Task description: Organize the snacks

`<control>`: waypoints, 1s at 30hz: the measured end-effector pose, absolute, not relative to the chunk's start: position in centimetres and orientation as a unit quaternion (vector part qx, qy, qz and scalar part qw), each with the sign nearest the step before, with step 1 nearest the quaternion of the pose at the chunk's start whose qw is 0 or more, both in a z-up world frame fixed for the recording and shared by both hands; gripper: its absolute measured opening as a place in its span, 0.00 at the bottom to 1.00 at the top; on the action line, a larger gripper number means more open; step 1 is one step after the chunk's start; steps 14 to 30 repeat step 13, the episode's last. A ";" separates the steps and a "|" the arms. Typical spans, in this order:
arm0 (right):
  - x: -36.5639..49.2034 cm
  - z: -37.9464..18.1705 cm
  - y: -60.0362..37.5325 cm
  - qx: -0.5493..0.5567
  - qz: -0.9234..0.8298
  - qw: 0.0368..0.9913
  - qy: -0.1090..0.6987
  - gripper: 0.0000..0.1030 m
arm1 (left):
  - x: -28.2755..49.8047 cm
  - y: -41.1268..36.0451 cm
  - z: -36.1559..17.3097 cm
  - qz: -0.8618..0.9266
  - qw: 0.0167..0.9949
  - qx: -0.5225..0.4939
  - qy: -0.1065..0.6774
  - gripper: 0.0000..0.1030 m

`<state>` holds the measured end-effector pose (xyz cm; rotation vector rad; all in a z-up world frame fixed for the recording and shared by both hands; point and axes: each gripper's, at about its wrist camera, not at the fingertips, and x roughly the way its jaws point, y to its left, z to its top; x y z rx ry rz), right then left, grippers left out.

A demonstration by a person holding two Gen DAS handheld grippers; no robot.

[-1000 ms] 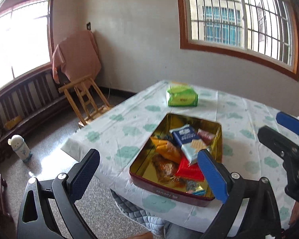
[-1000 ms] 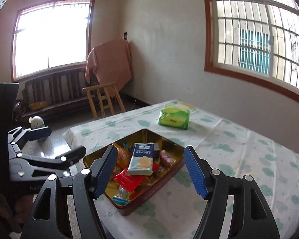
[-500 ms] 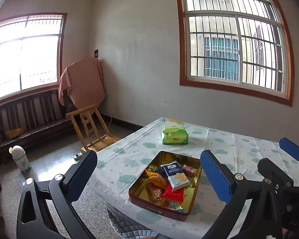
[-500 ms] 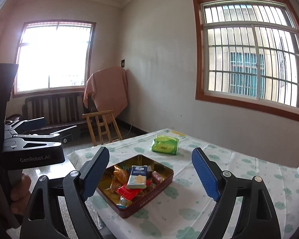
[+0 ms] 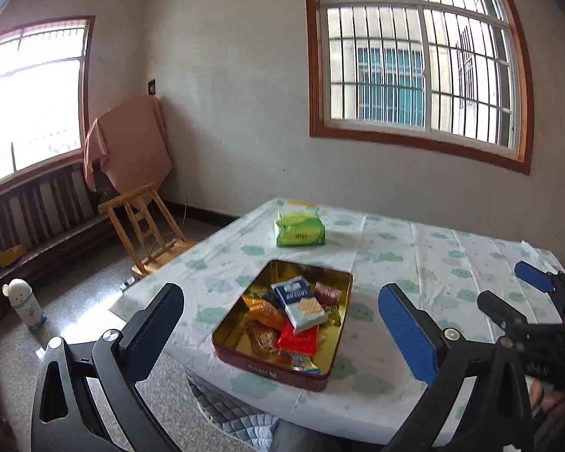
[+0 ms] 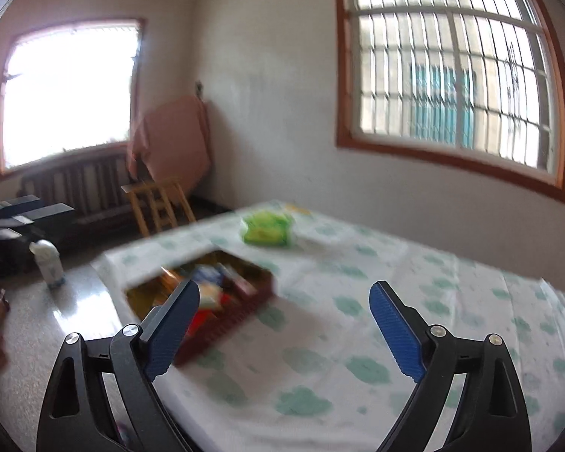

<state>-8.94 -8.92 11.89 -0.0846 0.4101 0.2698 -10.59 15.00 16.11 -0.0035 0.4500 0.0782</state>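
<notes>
Moved: you pulled both grippers back from the tin point(image 5: 282, 320); right gripper point(image 6: 284, 329) fingers had just opened, empty.
Left gripper point(image 5: 282, 333): fingers apart, empty.
Done: snacks point(image 5: 299, 303) lay in tin.
Left: green pack point(image 5: 299, 229) beyond tin, on table point(image 5: 433, 263).

My left tongs point(image 5: 282, 324) wore blue pads on black arms, as did my right tongs point(image 6: 284, 324). The bench point(image 5: 433, 263) cloth was white with pale green clouds. The tin point(image 5: 331, 358) was red outside, gold inside; behind the tin lay a bright green packet point(image 5: 300, 230).
</notes>
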 end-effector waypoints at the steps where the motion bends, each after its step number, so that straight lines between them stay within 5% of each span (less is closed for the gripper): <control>1: -7.8 10.6 -10.5 -0.045 0.114 0.967 0.224 0.89 | -10.1 15.0 15.6 0.036 0.971 -0.005 0.235 1.00; 13: 3.6 -2.7 -32.2 -0.045 -0.105 0.894 0.434 0.89 | -6.0 14.7 11.0 0.058 0.950 -0.005 0.306 1.00; 30: 3.6 -2.7 -32.2 -0.045 -0.105 0.894 0.434 0.89 | -6.0 14.7 11.0 0.058 0.950 -0.005 0.306 1.00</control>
